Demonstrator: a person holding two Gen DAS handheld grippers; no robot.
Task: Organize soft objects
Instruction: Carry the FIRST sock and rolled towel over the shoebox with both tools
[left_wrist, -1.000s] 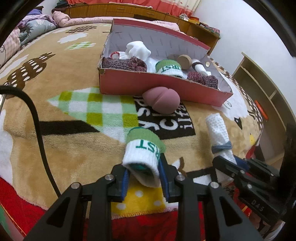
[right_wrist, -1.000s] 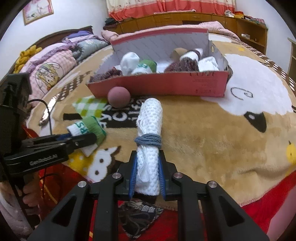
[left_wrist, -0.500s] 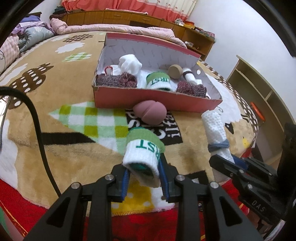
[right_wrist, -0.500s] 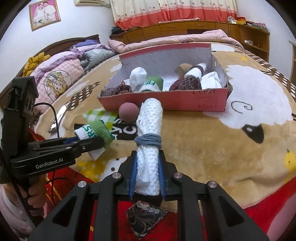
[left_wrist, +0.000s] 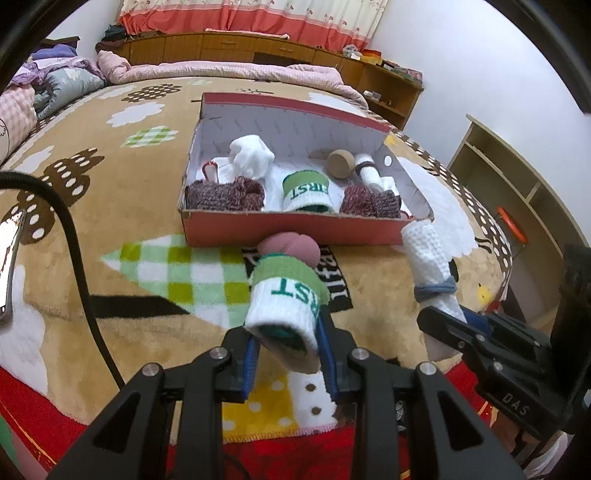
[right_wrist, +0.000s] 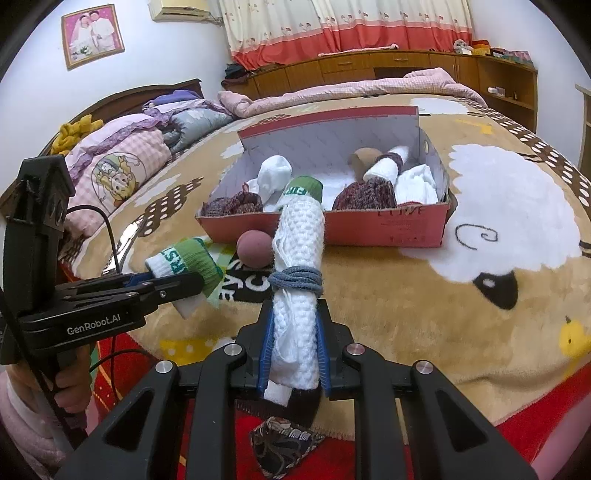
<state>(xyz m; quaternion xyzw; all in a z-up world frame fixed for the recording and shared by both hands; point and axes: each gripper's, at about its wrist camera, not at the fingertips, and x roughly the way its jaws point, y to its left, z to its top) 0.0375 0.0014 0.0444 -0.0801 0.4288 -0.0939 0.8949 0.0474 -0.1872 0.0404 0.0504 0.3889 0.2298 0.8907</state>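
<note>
We held a green-cuffed white sock roll (left_wrist: 286, 306) pinched in our left gripper (left_wrist: 290, 363), and a banded white towel roll (right_wrist: 299, 280) clamped in our right gripper (right_wrist: 293, 354).

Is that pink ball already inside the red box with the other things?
No, the pink ball lies on the blanket just outside the front wall of the red box, not among the socks inside.

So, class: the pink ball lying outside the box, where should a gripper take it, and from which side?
Across the pink ball's middle, from above: it is round and sits close against the box front wall, so only top access looks open.
</note>
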